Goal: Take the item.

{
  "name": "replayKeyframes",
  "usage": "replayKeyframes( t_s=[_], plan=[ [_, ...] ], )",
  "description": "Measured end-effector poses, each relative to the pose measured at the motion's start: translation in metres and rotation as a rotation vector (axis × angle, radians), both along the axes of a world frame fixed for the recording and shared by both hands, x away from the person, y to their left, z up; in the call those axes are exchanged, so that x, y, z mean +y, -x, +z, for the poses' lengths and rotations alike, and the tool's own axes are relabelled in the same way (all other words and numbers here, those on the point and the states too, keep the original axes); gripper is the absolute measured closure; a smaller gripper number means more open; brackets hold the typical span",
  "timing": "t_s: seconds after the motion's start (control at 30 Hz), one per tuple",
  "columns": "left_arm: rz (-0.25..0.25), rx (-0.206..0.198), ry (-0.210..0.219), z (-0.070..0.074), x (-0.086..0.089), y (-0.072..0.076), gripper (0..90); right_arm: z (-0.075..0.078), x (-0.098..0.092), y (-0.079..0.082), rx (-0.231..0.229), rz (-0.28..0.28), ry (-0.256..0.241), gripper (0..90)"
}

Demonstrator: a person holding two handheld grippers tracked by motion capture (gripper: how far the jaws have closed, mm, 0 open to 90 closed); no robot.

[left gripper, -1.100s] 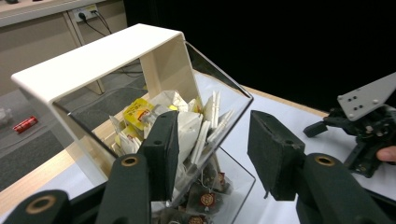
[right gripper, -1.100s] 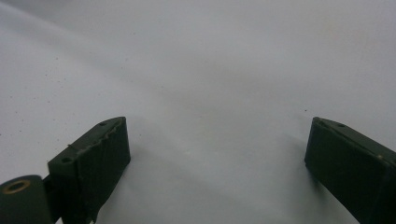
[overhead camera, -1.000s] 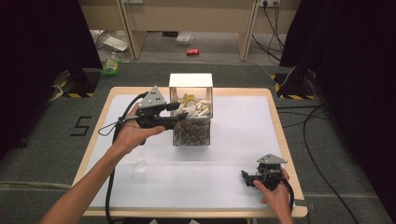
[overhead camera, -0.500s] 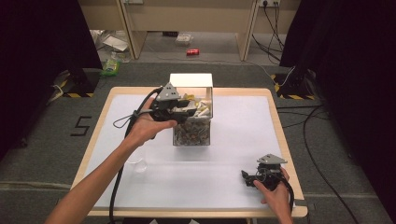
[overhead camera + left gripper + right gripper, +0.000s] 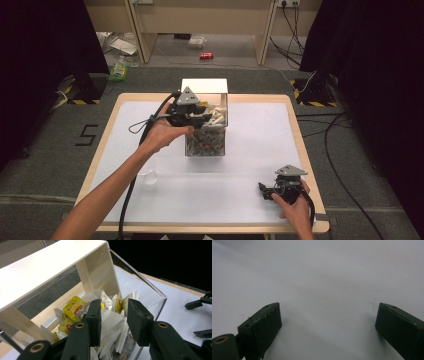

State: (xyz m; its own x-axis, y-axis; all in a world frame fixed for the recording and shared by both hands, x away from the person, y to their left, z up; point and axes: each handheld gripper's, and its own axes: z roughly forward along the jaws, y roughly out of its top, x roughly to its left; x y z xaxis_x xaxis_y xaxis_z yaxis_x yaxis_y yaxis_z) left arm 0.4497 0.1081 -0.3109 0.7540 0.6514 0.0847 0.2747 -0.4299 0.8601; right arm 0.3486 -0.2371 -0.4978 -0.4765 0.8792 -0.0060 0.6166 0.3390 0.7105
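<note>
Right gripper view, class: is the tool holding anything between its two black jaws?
No, the right tool stands wide open, with only bare white table showing between its jaws.

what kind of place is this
Probably a lab or recording studio, not a home: black curtains flank the table, cables cross the carpet, hazard tape marks stand bases, and a person holds the left gripper.

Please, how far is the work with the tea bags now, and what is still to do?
Early stage. Done: the left gripper has reached the clear box and hangs open over the tea bags. In hand: a grasp that is not yet closed, as the jaws hold nothing. Left: to pinch a bag and lift it out, perhaps toward the clear cup. The right gripper rests open on the table.
</note>
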Motion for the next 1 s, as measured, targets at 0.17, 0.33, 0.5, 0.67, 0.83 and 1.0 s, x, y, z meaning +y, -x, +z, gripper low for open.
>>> replayKeyframes(
  t_s=[0.17, 0.33, 0.5, 0.67, 0.83, 1.0],
  plan=[
    [0.004, 0.008, -0.001, -0.002, -0.001, -0.003, 75.7, 0.000, 0.000, 0.000, -0.002, 0.003, 0.002, 7.2],
    [-0.006, -0.001, 0.005, 0.000, 0.000, -0.002, 87.7, 0.000, 0.000, 0.000, -0.003, 0.001, 0.001, 7.2],
    [-0.005, -0.016, -0.003, 0.003, 0.003, -0.002, 89.5, 0.000, 0.000, 0.000, -0.003, 0.001, 0.001, 7.2],
    [-0.011, -0.024, 0.007, 0.007, 0.007, -0.001, 89.5, 0.000, 0.000, 0.000, -0.002, 0.000, 0.000, 7.2],
    [-0.018, -0.032, 0.037, 0.013, 0.011, 0.001, 89.5, 0.000, 0.000, 0.000, -0.004, 0.001, 0.001, 7.3],
    [-0.020, -0.044, 0.060, 0.022, 0.016, 0.003, 89.6, 0.000, 0.000, 0.000, -0.001, 0.001, 0.001, 7.2]
  ],
)
